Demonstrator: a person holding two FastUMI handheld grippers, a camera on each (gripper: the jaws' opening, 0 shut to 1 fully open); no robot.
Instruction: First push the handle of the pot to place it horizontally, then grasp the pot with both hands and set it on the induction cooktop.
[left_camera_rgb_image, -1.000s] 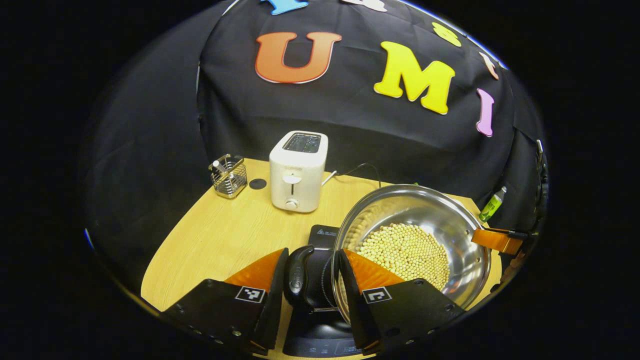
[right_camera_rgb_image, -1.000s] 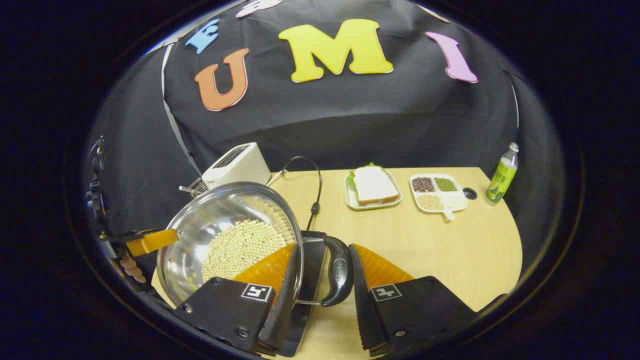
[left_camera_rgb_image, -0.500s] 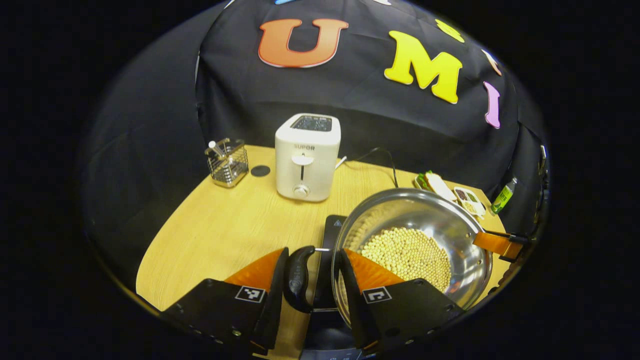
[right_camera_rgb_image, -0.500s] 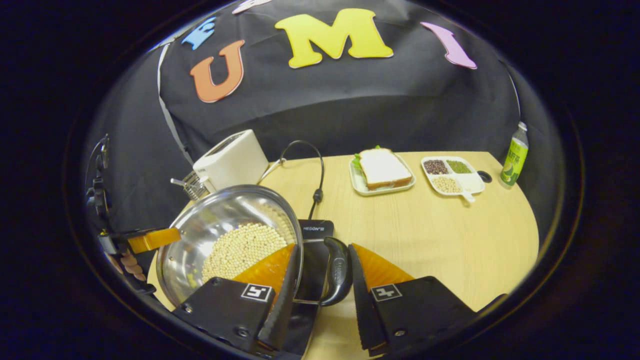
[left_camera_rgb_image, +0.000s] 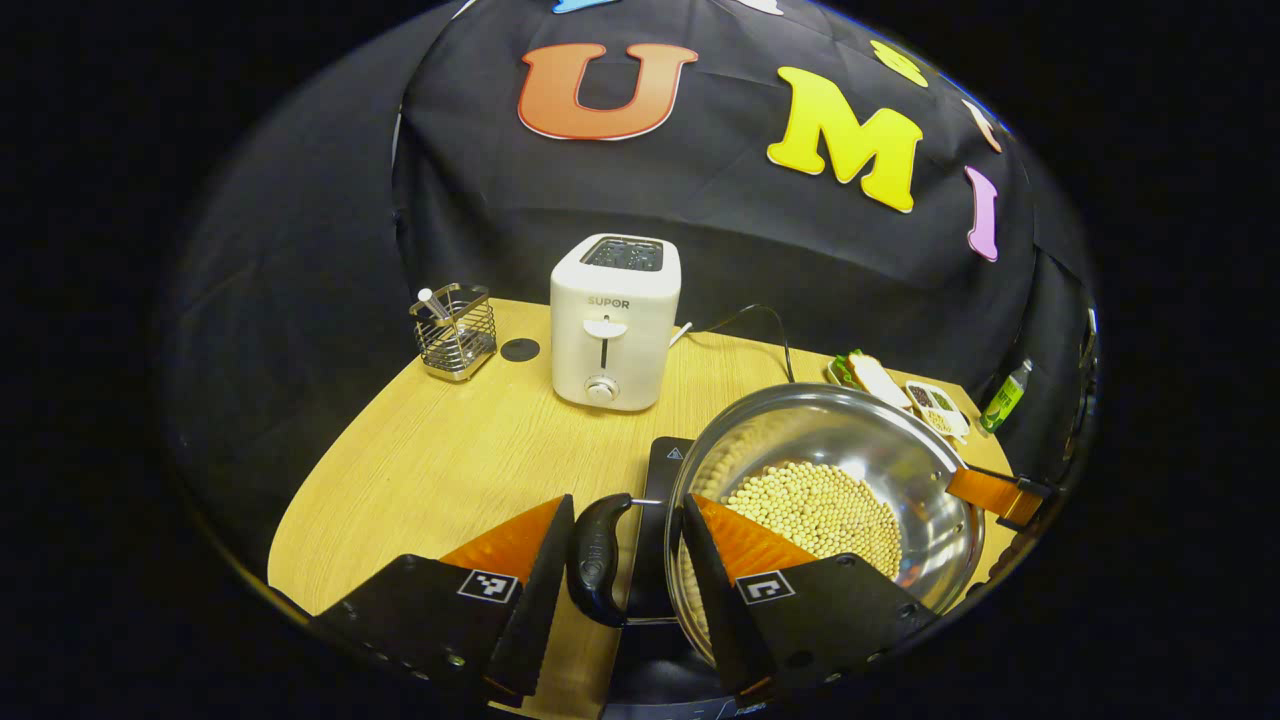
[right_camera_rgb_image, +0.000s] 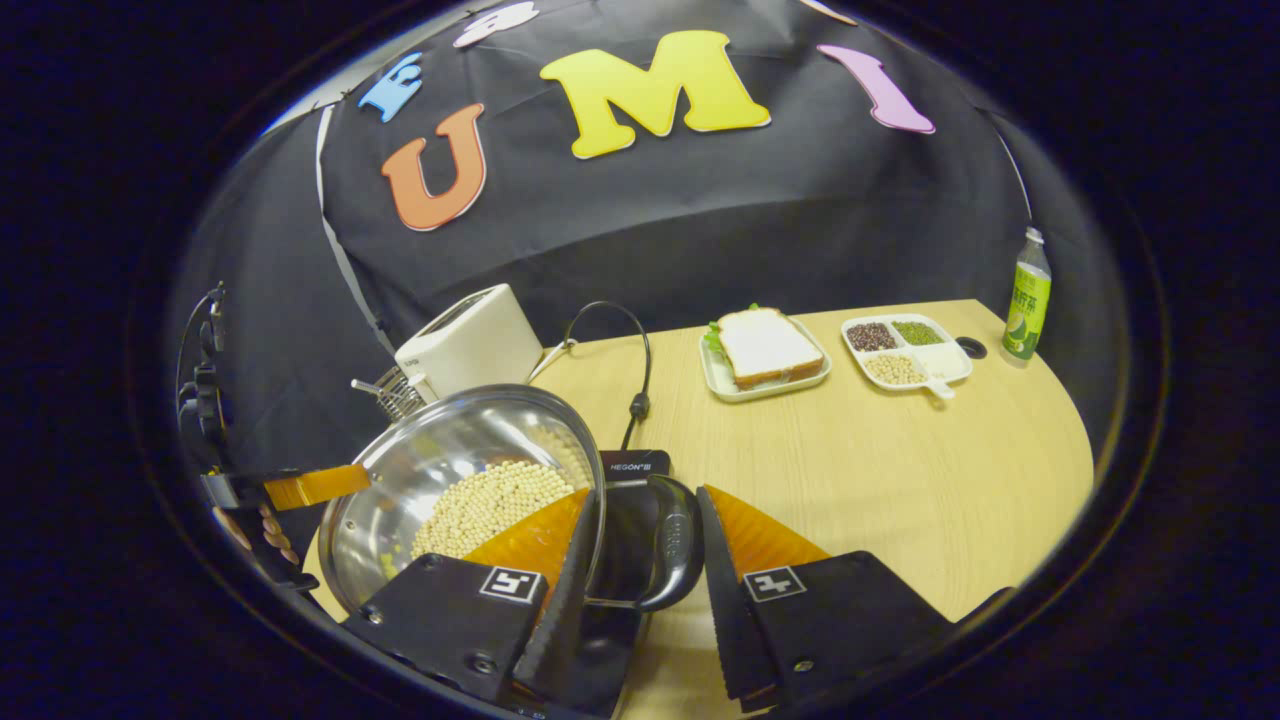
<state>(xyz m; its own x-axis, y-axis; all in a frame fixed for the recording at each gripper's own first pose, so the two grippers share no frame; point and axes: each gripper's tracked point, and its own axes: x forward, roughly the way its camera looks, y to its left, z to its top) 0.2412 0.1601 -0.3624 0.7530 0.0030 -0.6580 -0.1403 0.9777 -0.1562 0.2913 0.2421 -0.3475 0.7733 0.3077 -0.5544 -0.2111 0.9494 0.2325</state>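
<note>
The shiny steel pot (left_camera_rgb_image: 830, 500) holds pale beans (left_camera_rgb_image: 815, 505) and sits over the black cooktop (left_camera_rgb_image: 655, 480). Each gripper, left (left_camera_rgb_image: 620, 560) and right (right_camera_rgb_image: 640, 555), stands narrow around a black handle (left_camera_rgb_image: 597, 560); grip uncertain.

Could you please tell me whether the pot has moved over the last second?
Yes. The pot has come down: in the left gripper view its far rim now sits below the sandwich, which it hid before.
</note>
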